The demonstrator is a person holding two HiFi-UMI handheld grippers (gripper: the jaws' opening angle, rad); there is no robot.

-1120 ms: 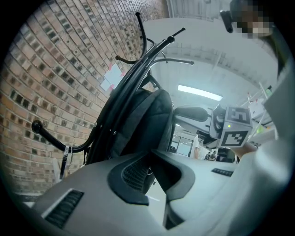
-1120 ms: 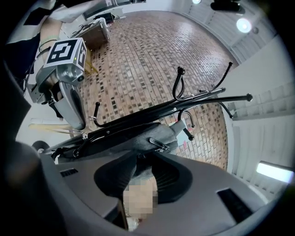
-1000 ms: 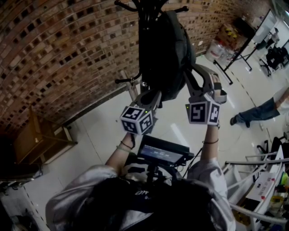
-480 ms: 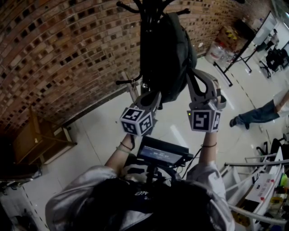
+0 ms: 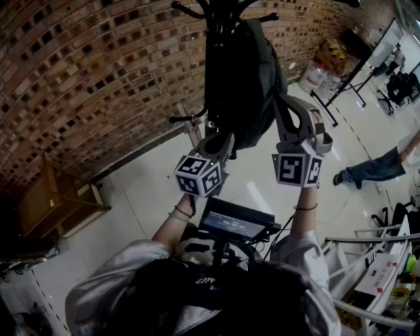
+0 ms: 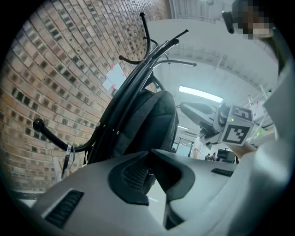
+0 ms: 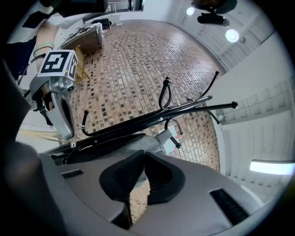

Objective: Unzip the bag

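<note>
A black backpack (image 5: 243, 72) hangs from a black coat rack (image 5: 220, 13) in front of a brick wall. My left gripper (image 5: 226, 136) reaches up to the bag's bottom edge. In the left gripper view its jaws (image 6: 150, 154) are shut, with the dark bag (image 6: 147, 120) pinched at the tips. My right gripper (image 5: 279, 98) is against the bag's right side. Its jaws are closing, and its tips (image 7: 144, 154) meet on the bag's grey edge (image 7: 124, 145). Which small part lies between them is too hidden to tell.
The brick wall (image 5: 98, 72) stands close behind the rack (image 7: 184, 110). A wooden chair (image 5: 52, 203) is on the floor at the left. A person's legs (image 5: 374, 164) lie on the floor at the right, with boxes and tables (image 5: 331, 52) beyond. A black device (image 5: 236, 223) is mounted at my chest.
The right gripper's jaws have gone from wide open to nearly shut at the bag's right side, and that gripper has shifted slightly. The left gripper has kept its hold.
</note>
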